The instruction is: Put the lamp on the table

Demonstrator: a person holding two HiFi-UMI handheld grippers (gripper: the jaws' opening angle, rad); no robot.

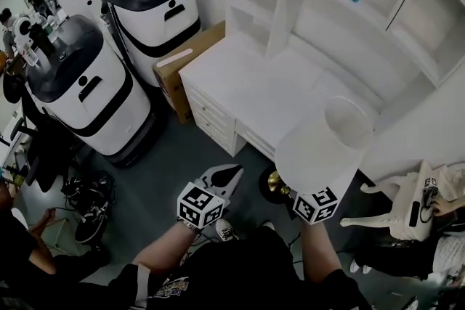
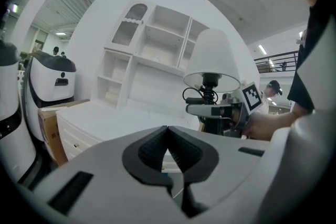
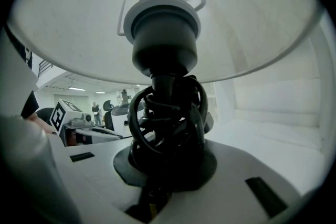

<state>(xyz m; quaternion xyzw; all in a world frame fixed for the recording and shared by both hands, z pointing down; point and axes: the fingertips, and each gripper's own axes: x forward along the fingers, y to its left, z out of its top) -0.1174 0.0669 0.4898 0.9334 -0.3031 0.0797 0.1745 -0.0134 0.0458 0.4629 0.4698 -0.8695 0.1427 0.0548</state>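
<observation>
1. The right gripper has its jaws partly closed, clamped on the dark, cord-wrapped stem of the white-shaded table lamp.
2. The lamp hangs in the air just off the front edge of the white desk table, not yet set down.
3. The left gripper waits beside it, jaws together and empty.
4. A good placement likely means keeping the stem upright, carrying the base over the front edge, then lowering it flat.
5. The white shelf unit rises at the back, so the wide shade needs clearance there; the tabletop's middle offers room.
</observation>
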